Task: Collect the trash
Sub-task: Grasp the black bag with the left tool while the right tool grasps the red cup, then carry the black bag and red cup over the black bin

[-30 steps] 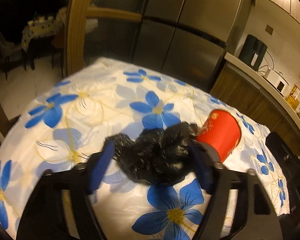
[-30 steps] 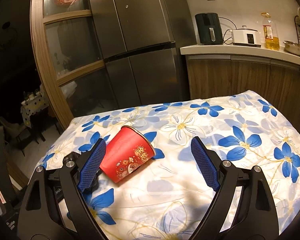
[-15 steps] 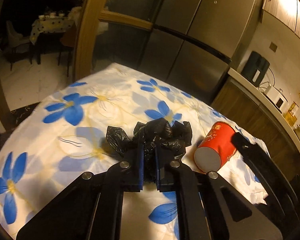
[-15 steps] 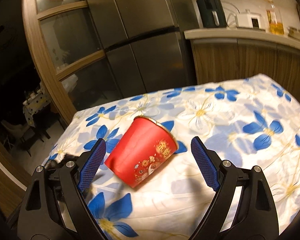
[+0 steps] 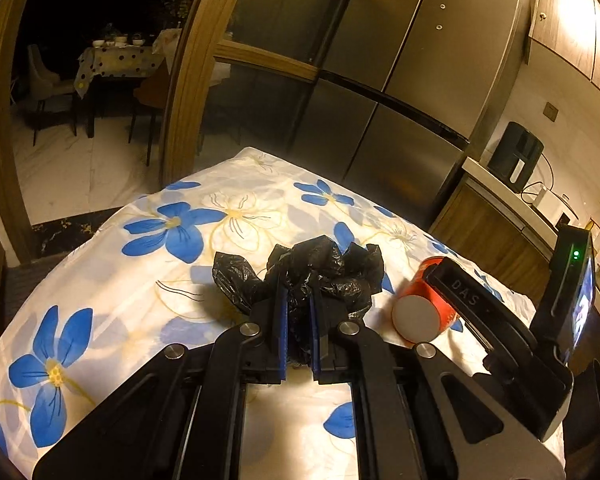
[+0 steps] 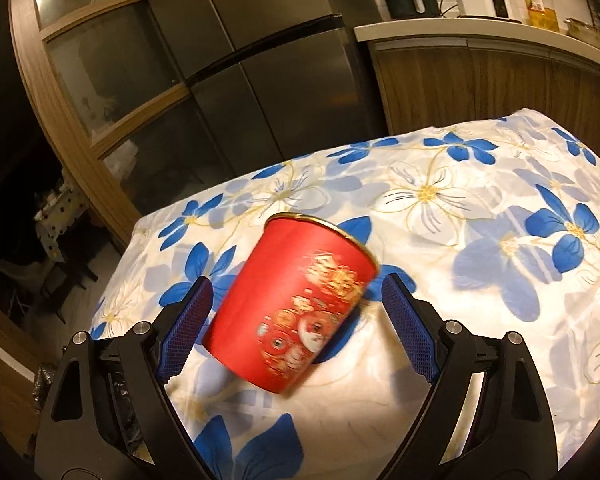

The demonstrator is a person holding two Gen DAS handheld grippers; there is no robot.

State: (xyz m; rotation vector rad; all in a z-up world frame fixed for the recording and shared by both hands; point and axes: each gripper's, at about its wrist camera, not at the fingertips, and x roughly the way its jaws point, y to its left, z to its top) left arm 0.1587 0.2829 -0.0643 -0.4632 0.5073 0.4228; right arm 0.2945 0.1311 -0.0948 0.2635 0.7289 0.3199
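The left claw (image 5: 299,312) is clenched on a crumpled black bag (image 5: 320,276), its blue pads (image 5: 283,328) squeezing the plastic between them; the bag's loose folds spill out ahead of and beside the fingers, above the flowered cloth (image 5: 228,216) that covers the worktop. Just to the bag's right a red cup (image 5: 424,312) lies on its side on the cloth, its white base turned toward the left camera.

The right claw (image 6: 296,320) is released, and its jaws have just been closing in a little. The cup (image 6: 296,304) lies between the two pads, rim pointing away. The left pad (image 6: 186,330) sits very near the cup's wall, the right pad (image 6: 408,320) apart from it; neither visibly presses it.
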